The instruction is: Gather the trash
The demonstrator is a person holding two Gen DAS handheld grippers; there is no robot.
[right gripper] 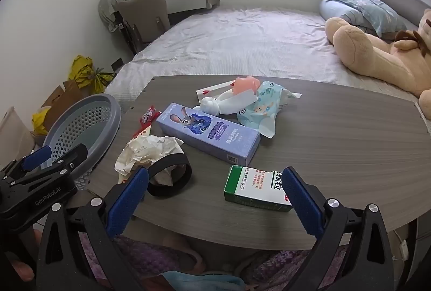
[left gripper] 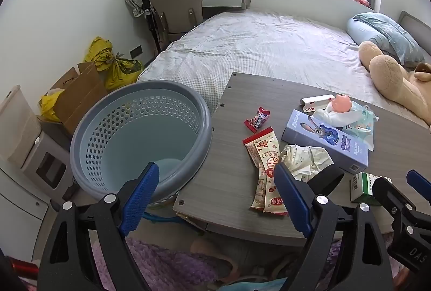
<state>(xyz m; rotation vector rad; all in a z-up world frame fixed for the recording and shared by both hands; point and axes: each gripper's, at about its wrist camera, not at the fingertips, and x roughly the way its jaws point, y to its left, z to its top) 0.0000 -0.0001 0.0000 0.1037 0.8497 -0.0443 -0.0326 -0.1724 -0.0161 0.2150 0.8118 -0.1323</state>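
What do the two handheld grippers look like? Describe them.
Both match: the left gripper and right gripper have black triangular cut-out frames, silver rivets and blue textured finger pads. The left body reads "GenRobot.AI". No cables or sleeves show.

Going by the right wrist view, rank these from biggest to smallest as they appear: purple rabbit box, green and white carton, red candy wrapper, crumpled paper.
1. purple rabbit box
2. and 3. crumpled paper and green and white carton: alike in apparent size, and the carton lies nearer the camera, so no ranking.
4. red candy wrapper, partly hidden
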